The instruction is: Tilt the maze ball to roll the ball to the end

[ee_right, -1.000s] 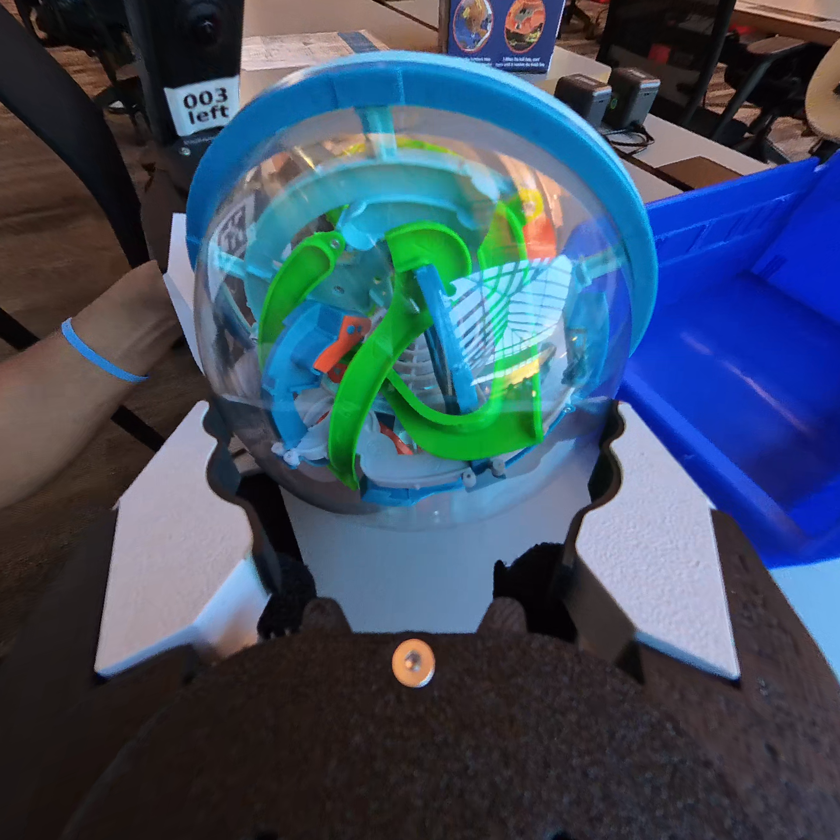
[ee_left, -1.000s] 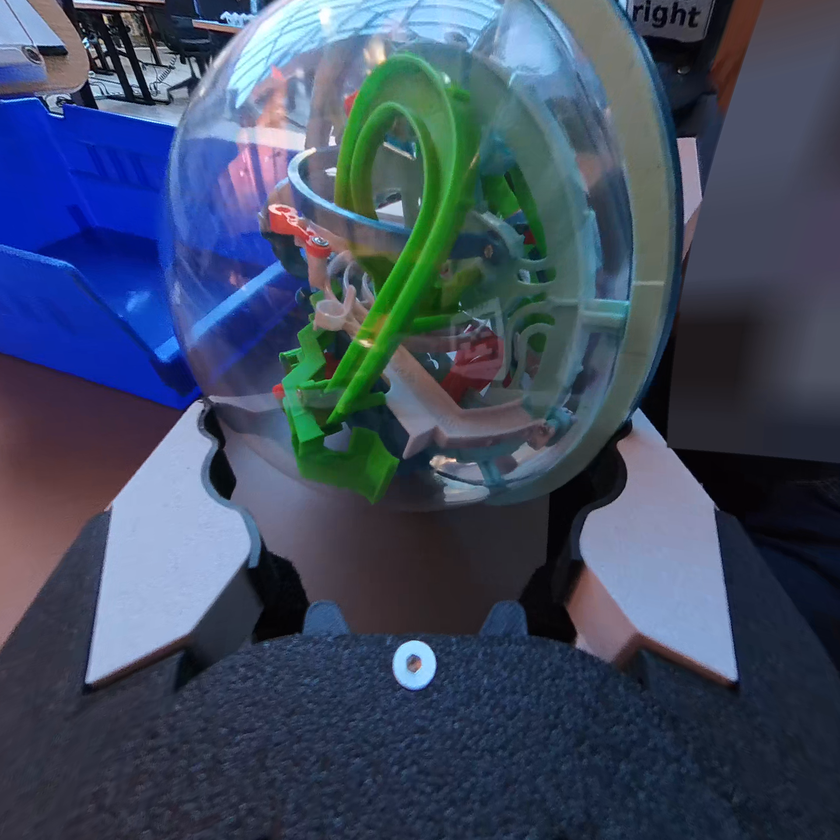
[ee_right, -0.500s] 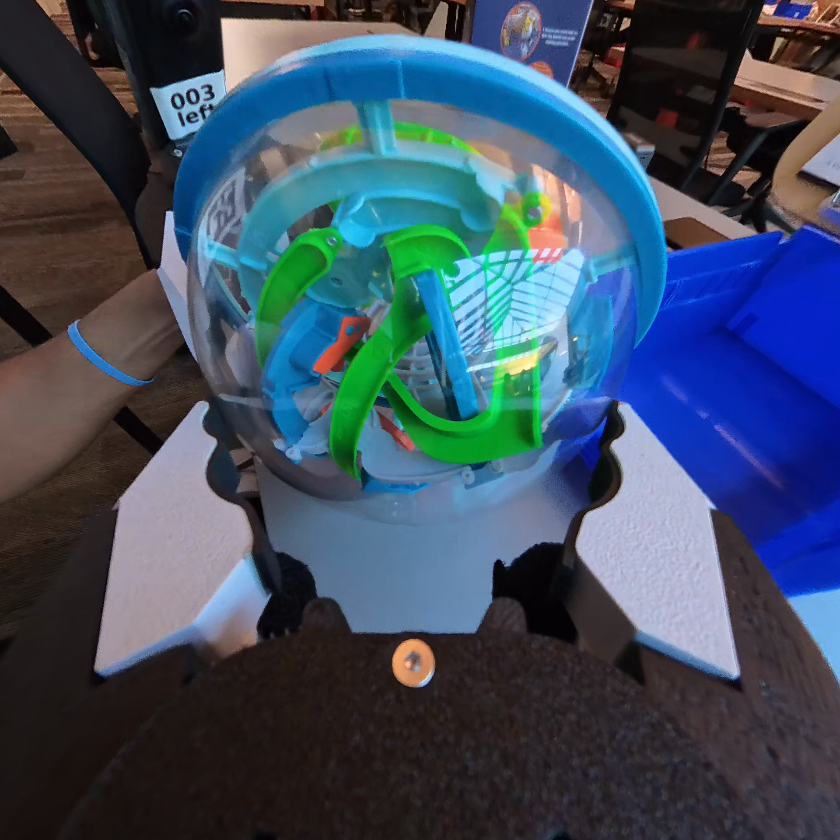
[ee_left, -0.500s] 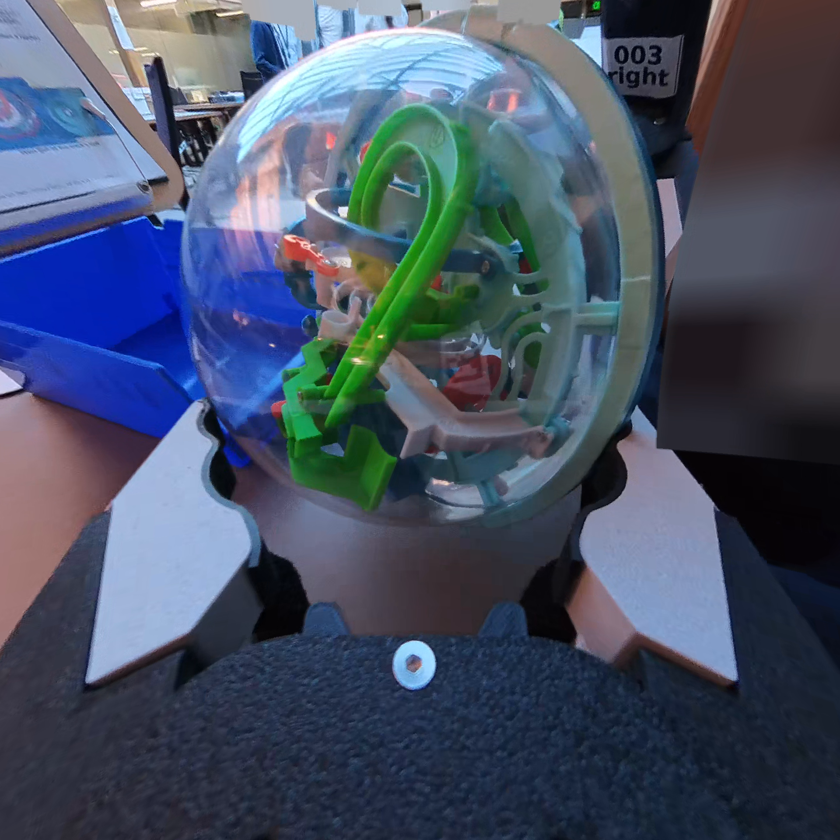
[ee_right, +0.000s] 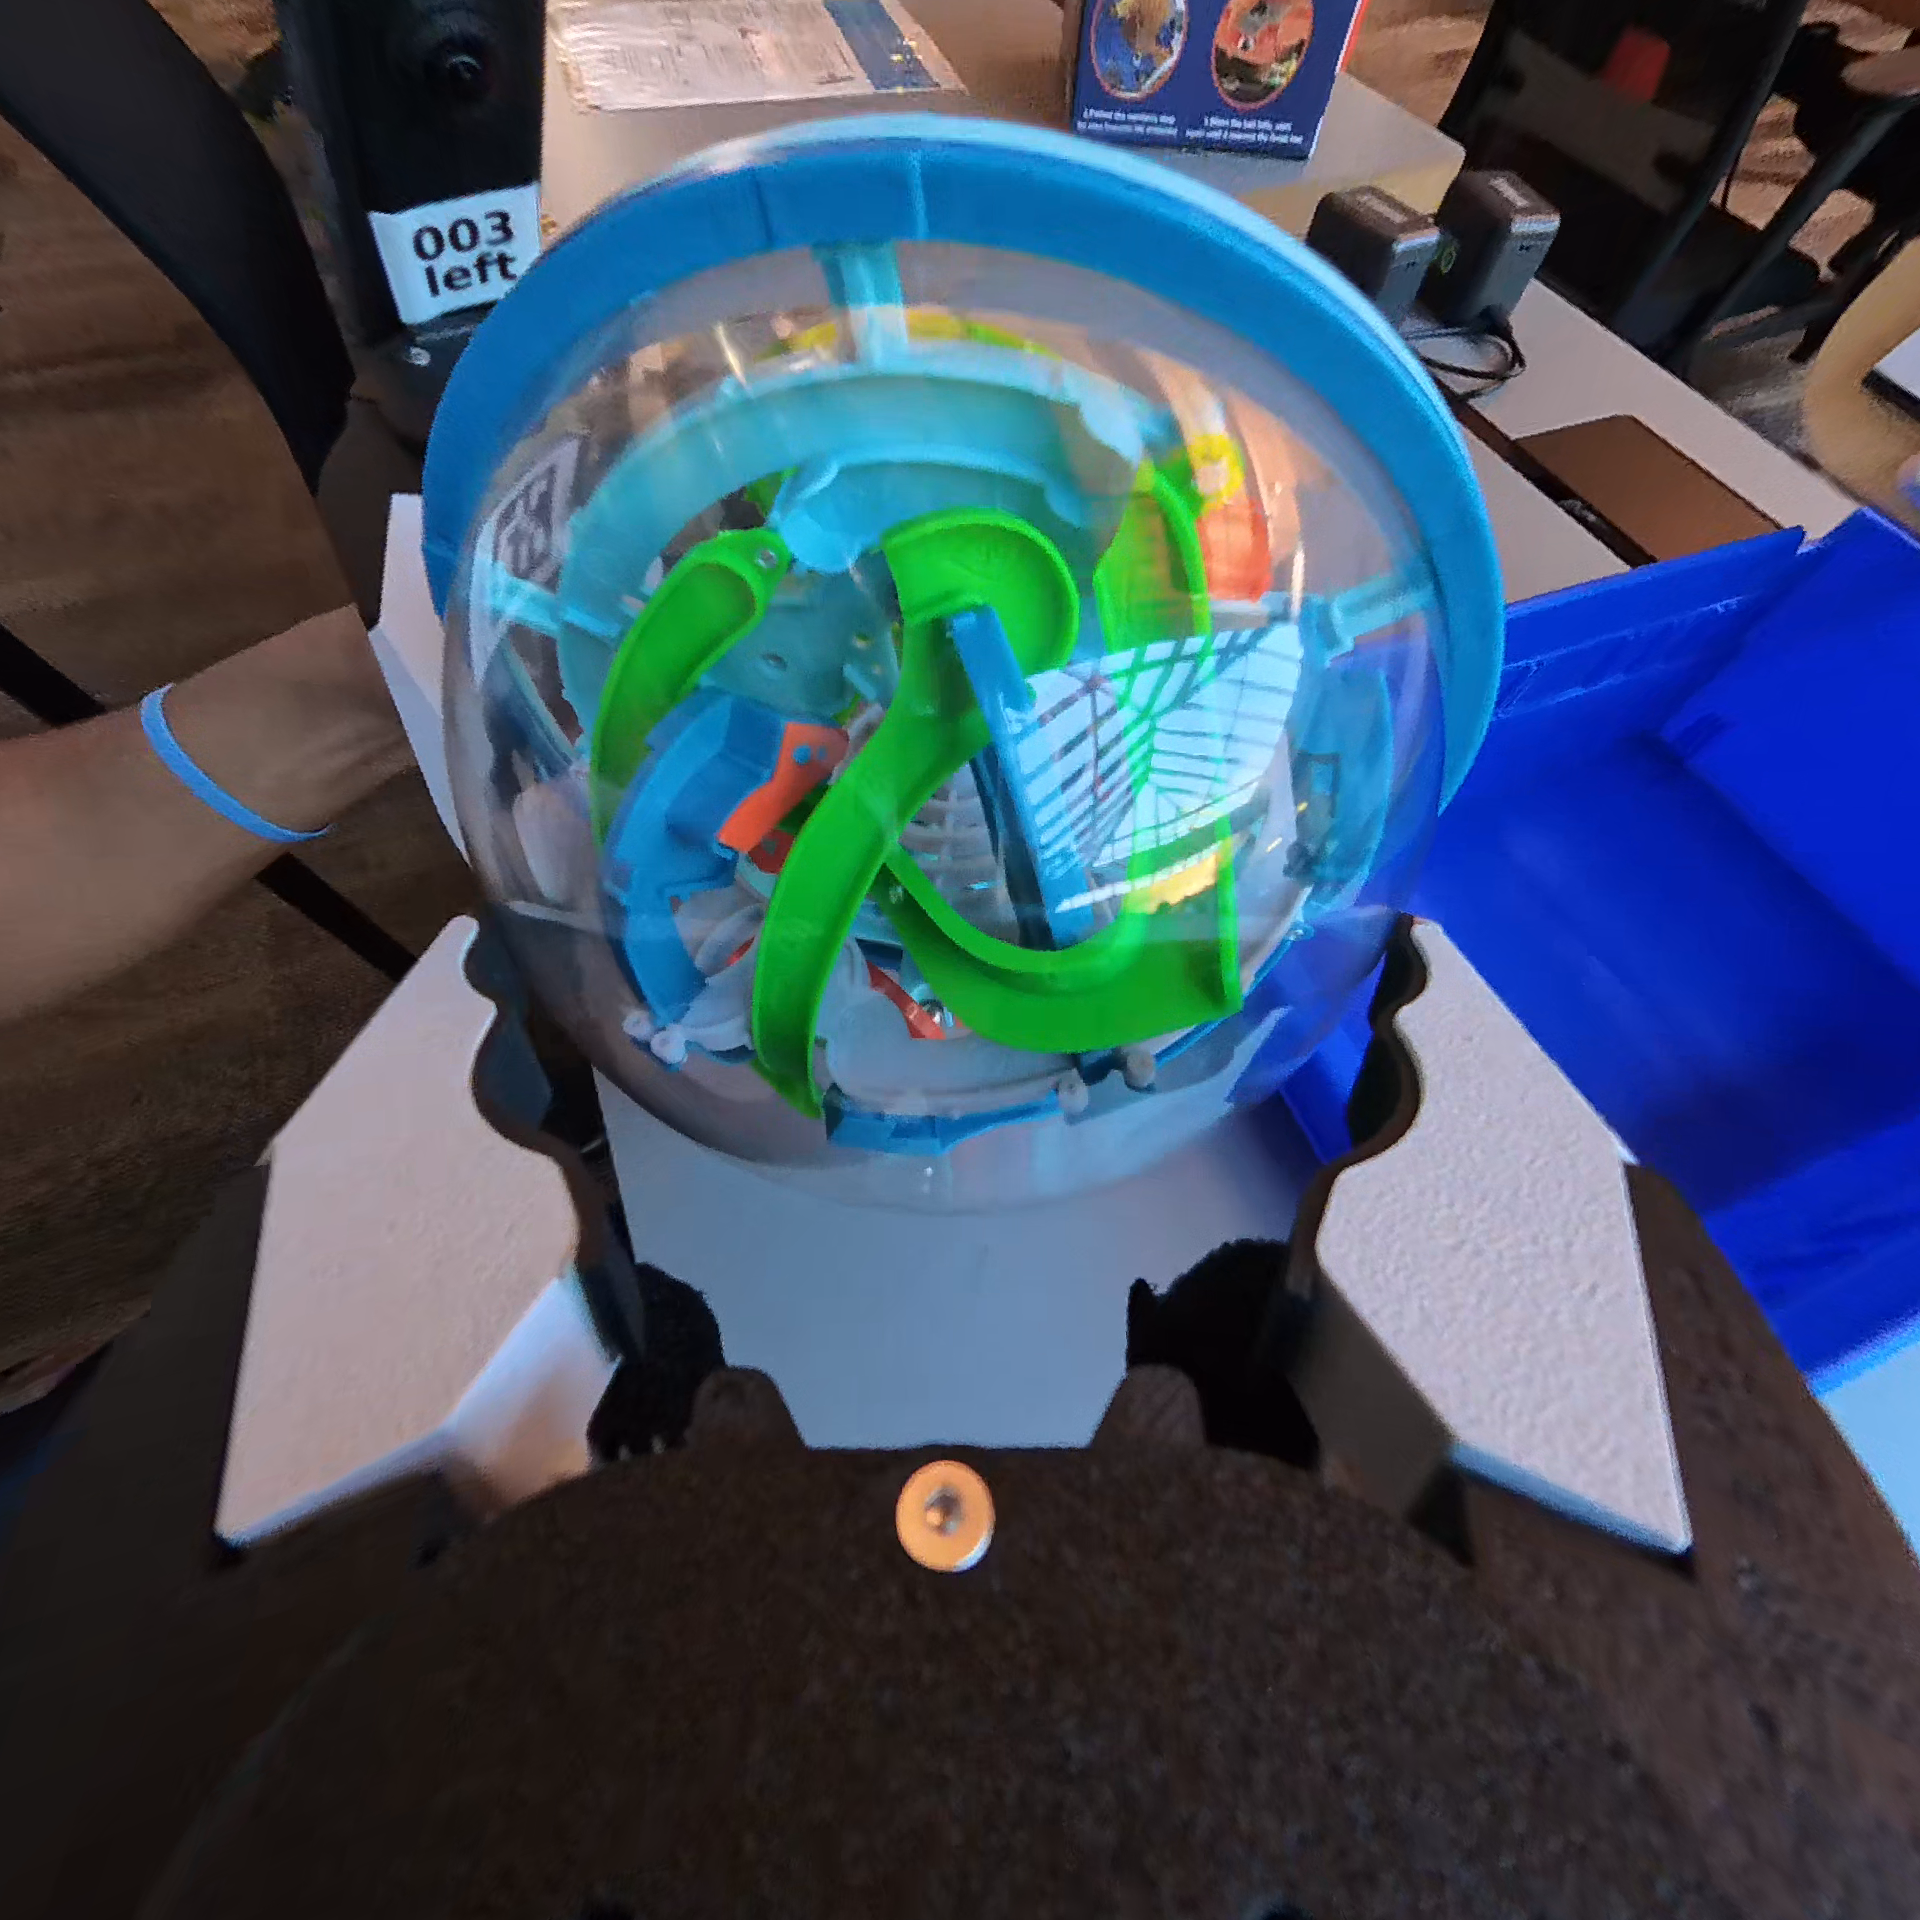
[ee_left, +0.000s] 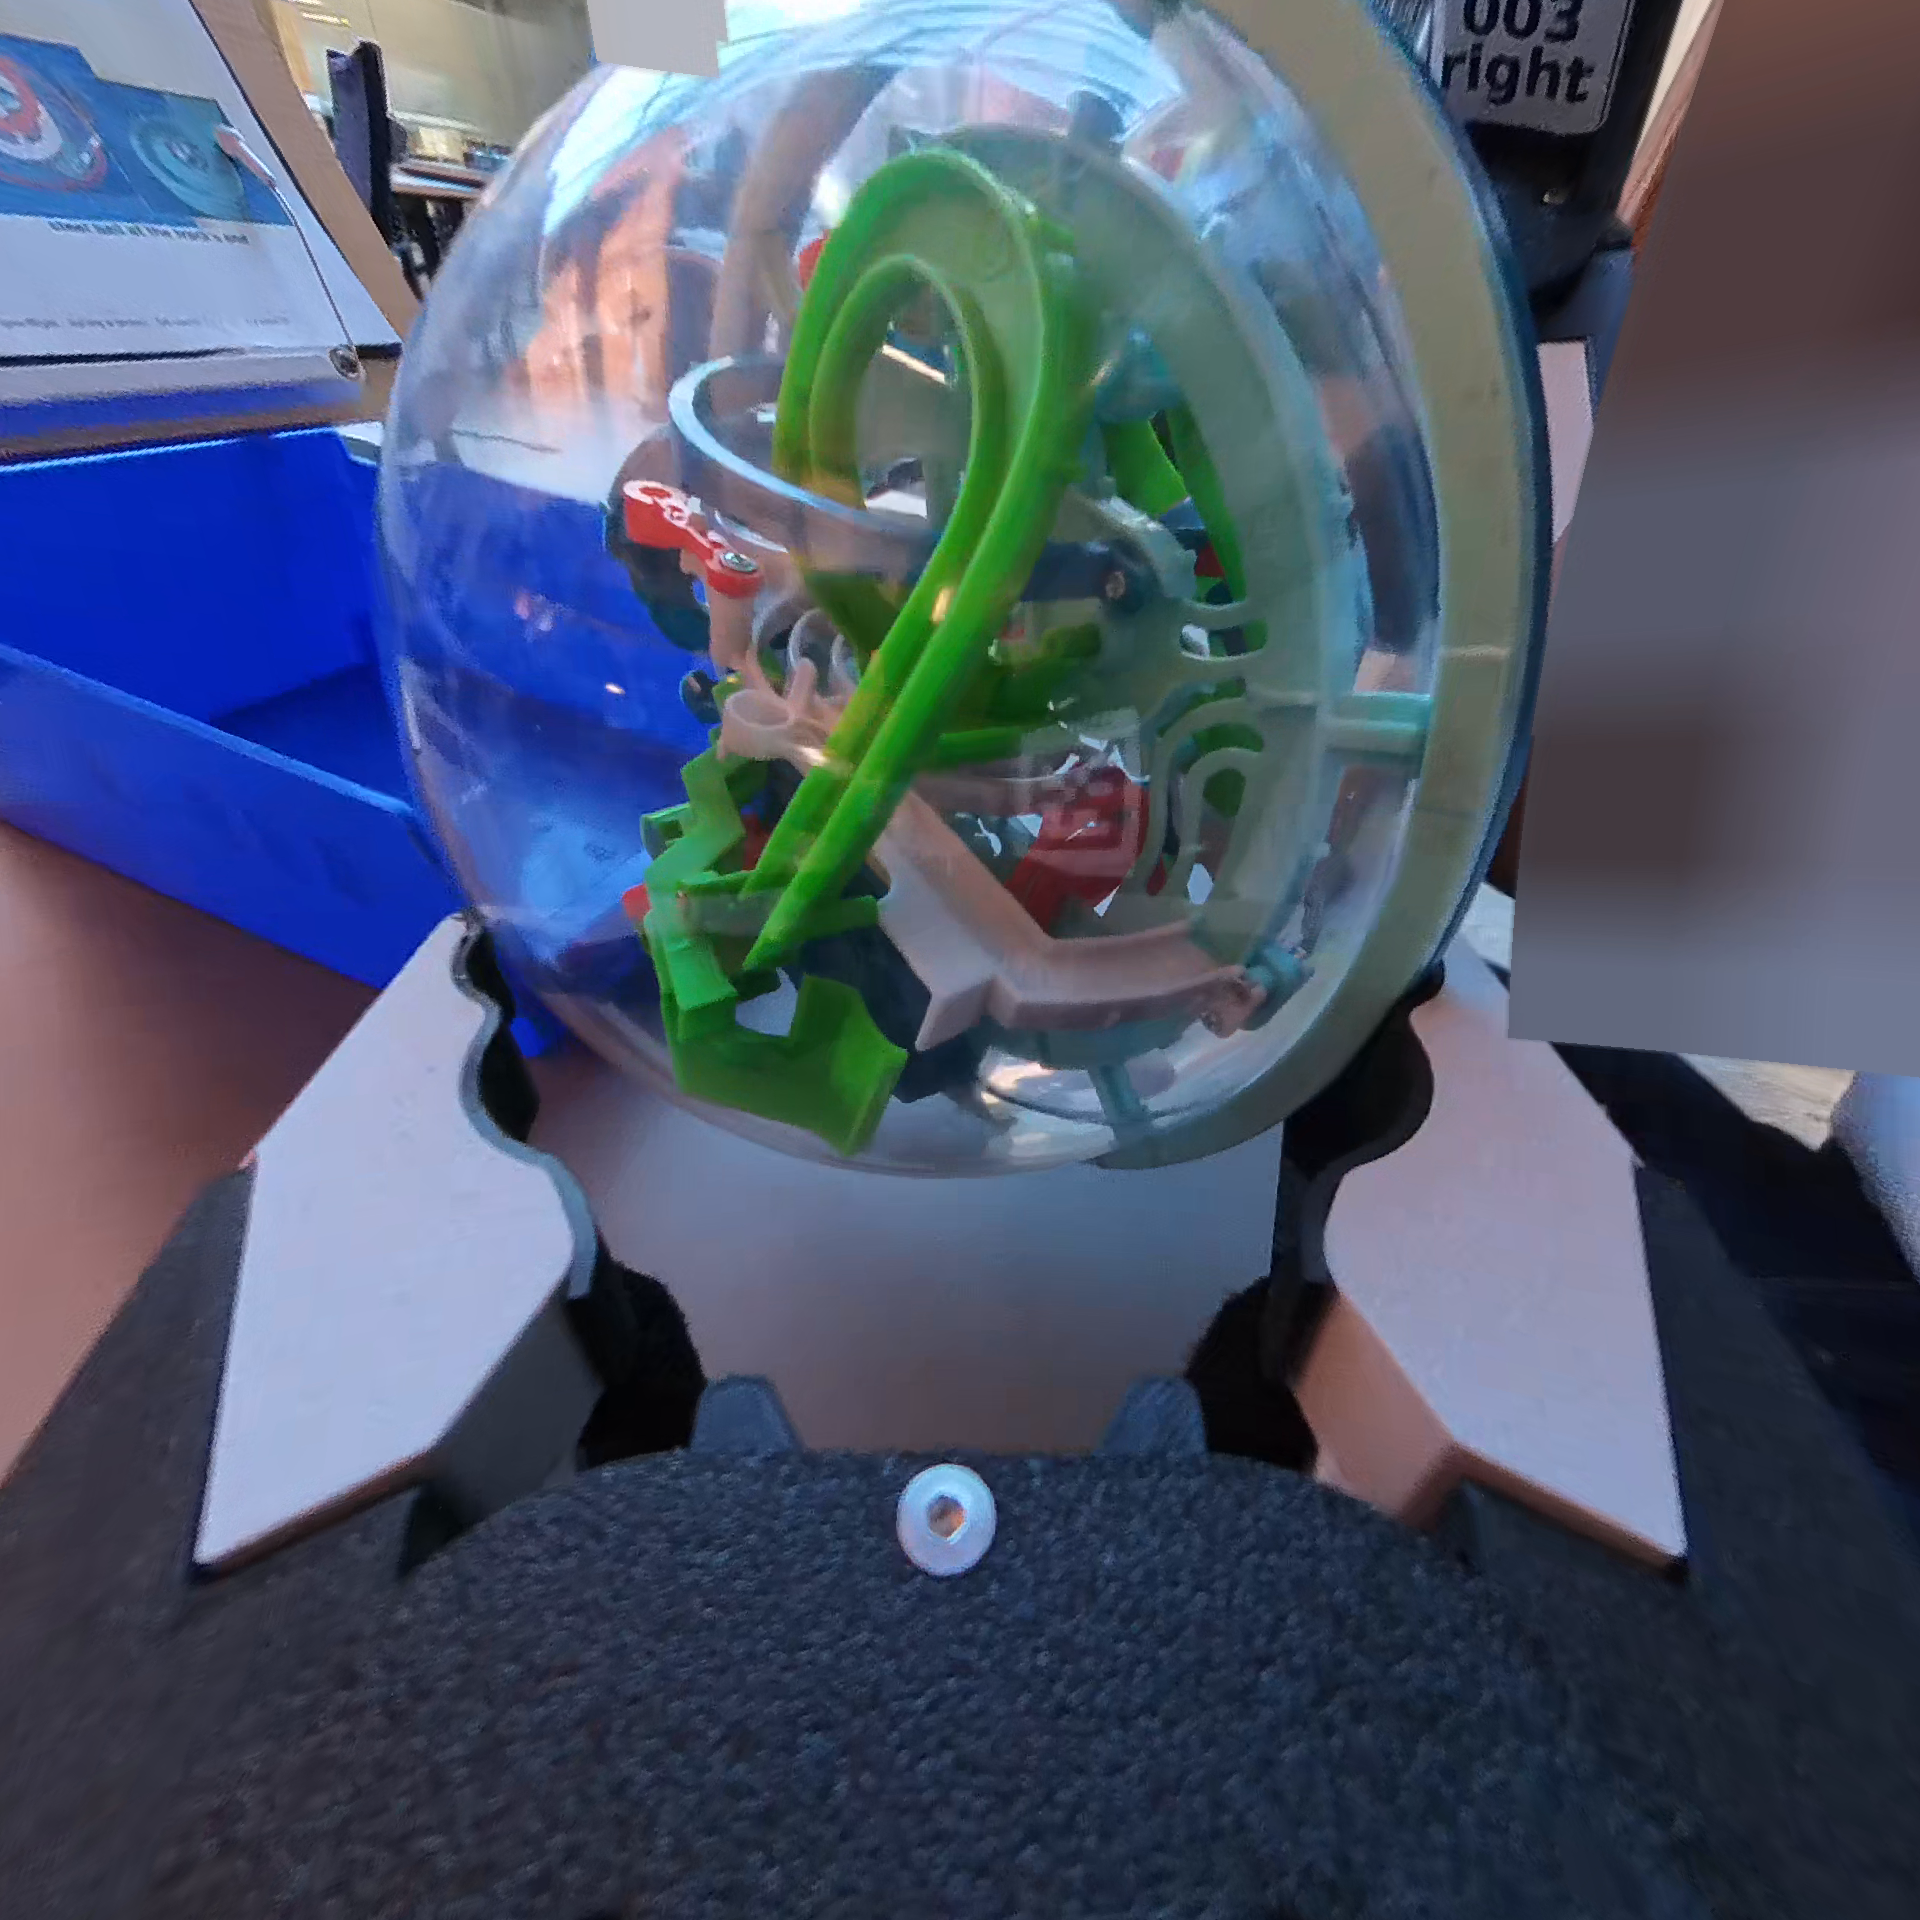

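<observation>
The maze ball (ee_left: pixel 935 623) is a clear sphere with green, blue, red and tan tracks inside and a band round its middle. It is held in the air between both grippers. My left gripper (ee_left: pixel 951 977) is shut on one half of it, with a white finger (ee_left: pixel 416 1195) on either side. My right gripper (ee_right: pixel 945 956) is shut on the opposite half (ee_right: pixel 935 675), where the band shows blue. Each gripper's body shows behind the ball in the other's view. I cannot pick out the small ball inside for certain.
A blue bin (ee_left: pixel 187 644) stands on the table just beside the ball; it also shows in the right wrist view (ee_right: pixel 1662 831). A printed box (ee_right: pixel 1205 73) and two black blocks (ee_right: pixel 1434 249) stand farther back. A forearm with a blue wristband (ee_right: pixel 156 810) is on the left.
Both grippers have swung and tilted together with the ball, so the background has shifted in both views. The printed box has come into the left view. The grip on the ball is unchanged.
</observation>
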`<state>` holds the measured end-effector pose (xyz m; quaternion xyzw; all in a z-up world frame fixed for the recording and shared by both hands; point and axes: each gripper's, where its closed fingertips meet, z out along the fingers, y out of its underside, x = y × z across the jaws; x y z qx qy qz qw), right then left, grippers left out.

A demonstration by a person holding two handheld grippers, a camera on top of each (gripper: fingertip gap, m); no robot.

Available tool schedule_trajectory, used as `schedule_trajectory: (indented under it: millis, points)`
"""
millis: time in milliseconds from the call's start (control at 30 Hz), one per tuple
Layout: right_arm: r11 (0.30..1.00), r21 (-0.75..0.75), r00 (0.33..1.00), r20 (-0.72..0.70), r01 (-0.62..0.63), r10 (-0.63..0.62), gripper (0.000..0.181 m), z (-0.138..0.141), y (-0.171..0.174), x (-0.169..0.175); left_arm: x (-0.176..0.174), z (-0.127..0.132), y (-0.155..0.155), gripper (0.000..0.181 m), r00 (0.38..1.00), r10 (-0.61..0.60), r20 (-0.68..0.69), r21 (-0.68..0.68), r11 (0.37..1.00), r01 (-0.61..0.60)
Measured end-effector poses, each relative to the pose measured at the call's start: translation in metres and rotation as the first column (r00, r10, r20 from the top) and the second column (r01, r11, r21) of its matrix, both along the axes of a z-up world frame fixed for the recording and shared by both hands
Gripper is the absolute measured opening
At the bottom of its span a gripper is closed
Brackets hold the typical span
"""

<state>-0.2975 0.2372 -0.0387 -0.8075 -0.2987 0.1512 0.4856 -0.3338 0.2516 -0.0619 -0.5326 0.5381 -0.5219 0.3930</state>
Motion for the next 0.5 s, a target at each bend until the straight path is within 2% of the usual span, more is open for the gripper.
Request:
schedule_trajectory:
  millis: [67, 167, 300, 500]
  points:
    - [1.0, -0.028, 1.0, -0.014, 0.002, -0.003, 0.155, 0.002, 0.0, 0.001, 0.002, 0.002, -0.001, 0.158, 1.0, 0.001, 0.015, -0.045, 0.999, 0.0]
    - [0.994, -0.107, 1.0, -0.015, -0.005, 0.004, 0.155, -0.001, -0.007, 0.003, 0.004, -0.008, -0.013, 0.159, 1.0, -0.005, -0.019, -0.145, 0.989, 0.003]
    - [0.973, -0.233, 1.0, -0.017, -0.005, 0.001, 0.155, -0.015, -0.032, 0.007, 0.008, -0.023, -0.042, 0.159, 0.999, -0.013, -0.044, -0.261, 0.965, 0.001]
    - [0.921, -0.389, 0.999, -0.037, -0.011, -0.003, 0.155, -0.039, -0.075, 0.023, 0.02, -0.039, -0.081, 0.159, 0.995, -0.009, -0.096, -0.333, 0.943, -0.023]
